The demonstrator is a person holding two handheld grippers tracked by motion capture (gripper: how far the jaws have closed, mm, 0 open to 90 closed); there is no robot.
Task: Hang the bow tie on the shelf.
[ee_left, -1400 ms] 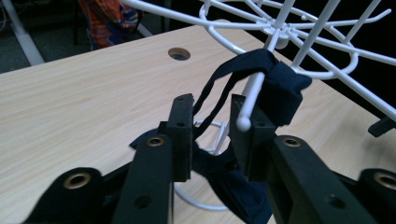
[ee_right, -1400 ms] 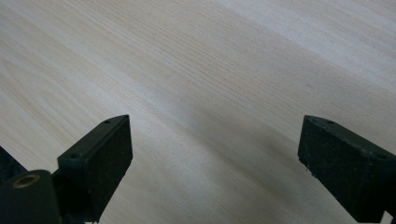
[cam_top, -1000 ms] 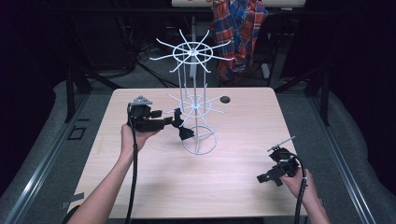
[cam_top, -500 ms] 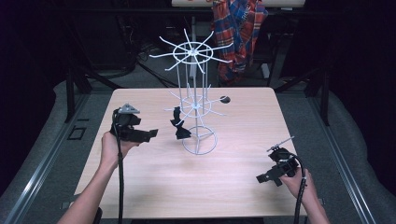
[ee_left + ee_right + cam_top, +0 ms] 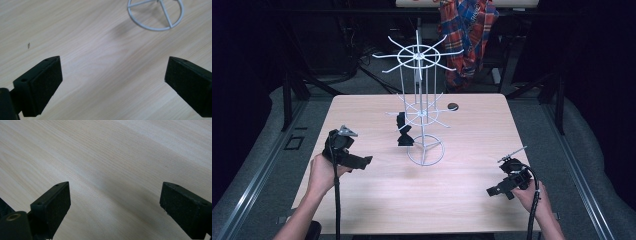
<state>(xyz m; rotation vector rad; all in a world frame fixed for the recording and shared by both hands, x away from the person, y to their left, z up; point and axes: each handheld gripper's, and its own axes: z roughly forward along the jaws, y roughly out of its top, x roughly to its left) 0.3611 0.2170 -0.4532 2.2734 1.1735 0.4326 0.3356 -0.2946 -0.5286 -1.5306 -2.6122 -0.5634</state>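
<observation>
Clip [image 5: 403, 131], black, hangs on a lower arm of the white wire rack [image 5: 420, 116] at mid-table. Nearer, the right gripper [image 5: 497, 190] and left gripper [image 5: 363, 161] hover over bare wood, jaws spread wide, empty. Beyond the rack lies a dark disc [image 5: 453, 106] on the table [image 5: 472, 140].

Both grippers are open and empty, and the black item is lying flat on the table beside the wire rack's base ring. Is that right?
Not quite. The black item hangs from a lower arm of the wire rack, above the table, as the high view shows. The rest holds: the left gripper and right gripper are open and empty.
</observation>
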